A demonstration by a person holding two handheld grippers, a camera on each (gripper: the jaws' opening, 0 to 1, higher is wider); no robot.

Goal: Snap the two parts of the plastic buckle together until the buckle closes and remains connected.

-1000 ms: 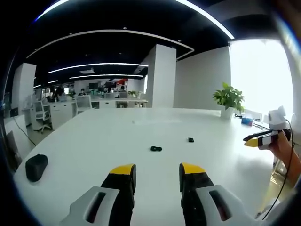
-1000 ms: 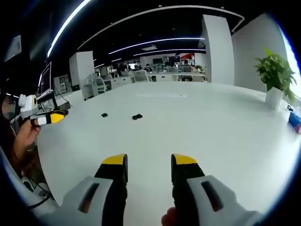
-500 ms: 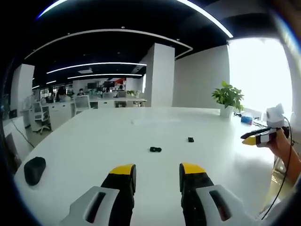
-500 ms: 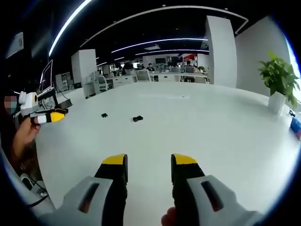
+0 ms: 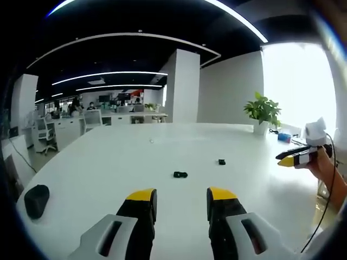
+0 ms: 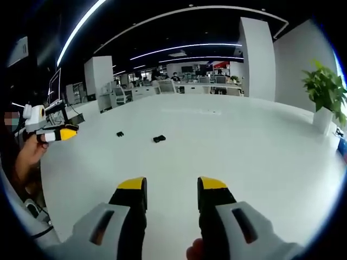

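Two black buckle halves out on the white table [image 5: 108, 157], well apart from each other and nowhere near joined yet. Larger piece [image 5: 180, 174] a bit ahead of the left gripper [image 5: 181, 196], smaller piece [image 5: 220, 161] further off and to the right of it in the left gripper view. Same pair in the right gripper view: larger piece [image 6: 159, 138] nearer the middle, smaller piece [image 6: 120, 134] to its left, both a good way ahead of the right gripper [image 6: 172, 185].

Left jaws apart, nothing between them. Right jaws apart too, also empty. Both tools up above the tabletop and pointed roughly at the parts, probably just lining up before the reach, one half per gripper. Makes sense given the layout: each piece loose and flat on bare table, room all around for a pinch from either side.

Right gripper also in the left gripper view at the far right [image 5: 295, 158], in a hand [image 5: 328, 173], off past the table edge; left gripper likewise at the far left of the right gripper view [image 6: 54, 134]. Jaws look close together from that side angle, hard to say much from there.

Other stuff: dark lump [image 5: 36, 199] near the left table edge, too blurry to identify; potted plant [image 5: 263, 114] at the far side; office desks and chairs way back.

Tiny parts, so likely fiddly to grab square.
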